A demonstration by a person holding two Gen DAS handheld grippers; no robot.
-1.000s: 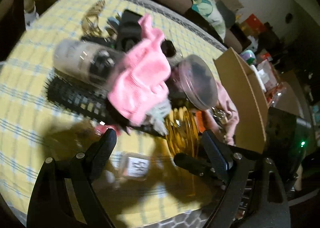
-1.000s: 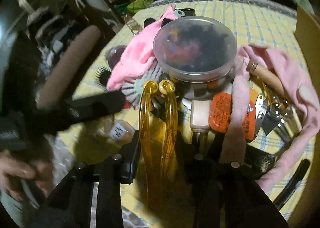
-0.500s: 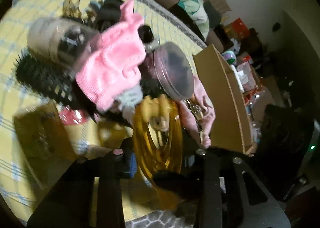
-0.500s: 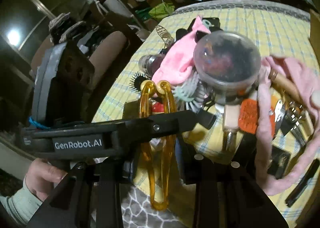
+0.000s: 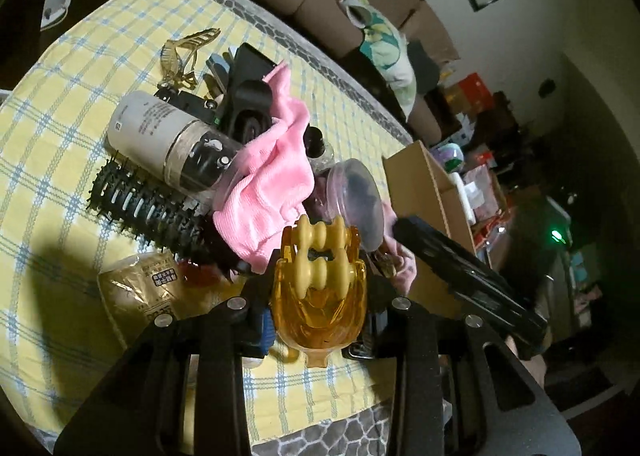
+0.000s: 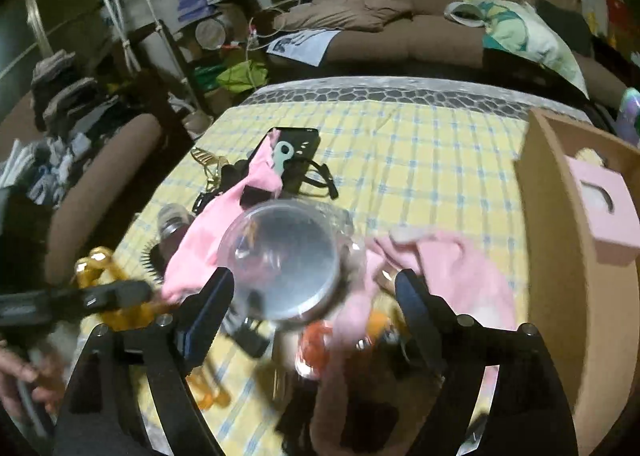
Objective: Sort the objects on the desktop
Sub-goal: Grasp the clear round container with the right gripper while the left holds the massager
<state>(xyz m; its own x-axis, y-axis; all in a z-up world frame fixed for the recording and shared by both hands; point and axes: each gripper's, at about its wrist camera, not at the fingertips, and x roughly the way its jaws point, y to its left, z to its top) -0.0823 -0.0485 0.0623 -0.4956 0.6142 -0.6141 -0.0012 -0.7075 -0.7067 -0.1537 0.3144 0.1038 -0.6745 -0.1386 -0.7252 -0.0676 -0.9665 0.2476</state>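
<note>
My left gripper (image 5: 316, 322) is shut on an amber hair claw clip (image 5: 320, 288), held just above the yellow checked tablecloth (image 5: 52, 160). In the right wrist view the same clip (image 6: 104, 276) shows at the far left, with a left finger (image 6: 112, 292) across it. My right gripper (image 6: 312, 296) is off the clip and its jaws are opening. No pad touches anything; a clear round jar (image 6: 288, 256) lies on the pile beyond them. One right finger (image 5: 460, 276) reaches in beside the clip.
The pile holds a pink cloth (image 5: 272, 184), a black round brush (image 5: 148, 212), a white bottle (image 5: 160, 136), a packet (image 5: 136, 288) and a gold clip (image 5: 180, 56). An open cardboard box (image 6: 560, 256) with a pink box (image 6: 604, 208) stands at the right. A sofa lies behind.
The right gripper held the amber clip; the left gripper shut on it, then the right let go, spread wide and drew up and away. The left lifted the clip a little.
</note>
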